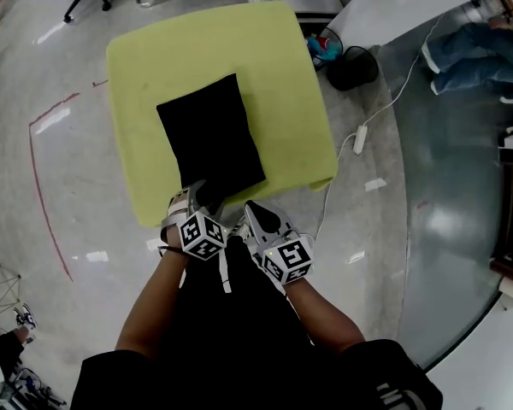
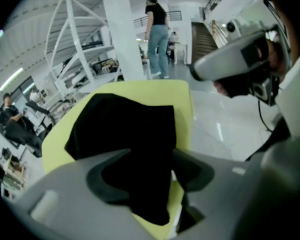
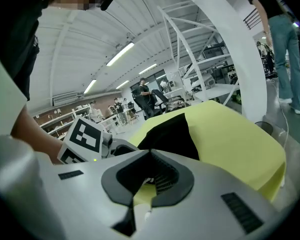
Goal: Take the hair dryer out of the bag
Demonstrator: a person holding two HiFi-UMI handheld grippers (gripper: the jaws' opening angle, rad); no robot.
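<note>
At the near end of the black bag (image 1: 210, 131), which lies on the yellow-green bench (image 1: 145, 67), we hold the left tongs (image 1: 200, 196) spread with its edge between them, and the right tongs (image 1: 256, 210) pressed together, empty, just beside that end.

bag (image 1: 210, 135): black matt cloth | cover (image 1: 145, 67): yellow-green matt cloth, faintly fuzzy | floor (image 1: 51, 152), 9 o'clock of cover: grey, smooth, glossy, mirrors the lights

Both arms reach forward, side by side. The left gripper (image 1: 197, 193) tilts down with jaws spread wide; the right gripper (image 1: 255, 212) has its jaws squeezed fully together.
</note>
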